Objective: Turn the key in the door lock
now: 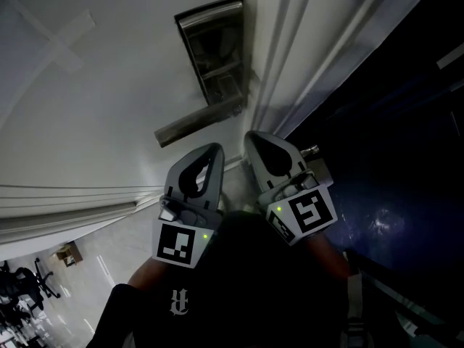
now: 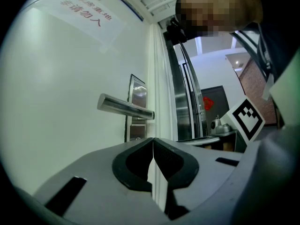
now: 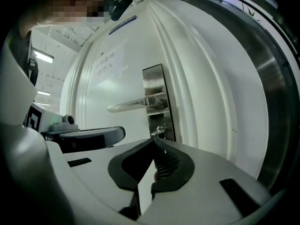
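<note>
A white door carries a steel lock plate (image 1: 216,49) with a lever handle (image 1: 197,124). In the right gripper view, a small key (image 3: 159,132) with a ring sticks out of the keyhole below the handle (image 3: 133,105). My right gripper (image 3: 153,142) is shut, with its tips just short of the key and nothing between them. My left gripper (image 2: 153,142) is also shut and empty, level beside the right one and pointing at the door below the handle (image 2: 124,107). The head view shows both grippers, left (image 1: 216,149) and right (image 1: 252,136), side by side below the handle; the key is hidden there.
The white door frame (image 1: 290,56) runs along the door's right edge, with a dark panel (image 1: 391,143) beyond it. A paper notice (image 2: 86,13) is taped high on the door. Office chairs (image 1: 22,288) stand far off at the lower left.
</note>
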`<state>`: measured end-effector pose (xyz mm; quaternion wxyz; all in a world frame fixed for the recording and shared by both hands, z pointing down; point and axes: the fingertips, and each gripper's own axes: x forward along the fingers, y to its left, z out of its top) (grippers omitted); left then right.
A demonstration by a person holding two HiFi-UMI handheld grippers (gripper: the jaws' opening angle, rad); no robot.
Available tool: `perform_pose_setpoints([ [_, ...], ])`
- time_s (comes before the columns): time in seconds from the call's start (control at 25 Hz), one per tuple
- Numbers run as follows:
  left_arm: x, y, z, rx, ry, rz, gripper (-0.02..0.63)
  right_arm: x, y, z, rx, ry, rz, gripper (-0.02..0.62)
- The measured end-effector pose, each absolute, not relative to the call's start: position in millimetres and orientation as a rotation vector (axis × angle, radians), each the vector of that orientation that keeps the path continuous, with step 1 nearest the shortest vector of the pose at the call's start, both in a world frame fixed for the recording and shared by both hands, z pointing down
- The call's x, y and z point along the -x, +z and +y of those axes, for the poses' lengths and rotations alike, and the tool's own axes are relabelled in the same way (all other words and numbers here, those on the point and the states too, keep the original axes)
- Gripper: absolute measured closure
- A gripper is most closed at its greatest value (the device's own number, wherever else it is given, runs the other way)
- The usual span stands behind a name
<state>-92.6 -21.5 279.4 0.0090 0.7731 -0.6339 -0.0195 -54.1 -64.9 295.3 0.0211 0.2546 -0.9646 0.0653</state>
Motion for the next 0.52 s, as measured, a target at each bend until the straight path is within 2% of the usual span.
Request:
perform_pose_setpoints([
  [0.52, 93.4, 278.0, -24.0, -2.412, -0.070, -1.983, 0.600, 57.8, 297.7, -67.2, -0.784, 0.236, -2.993, 0.581],
])
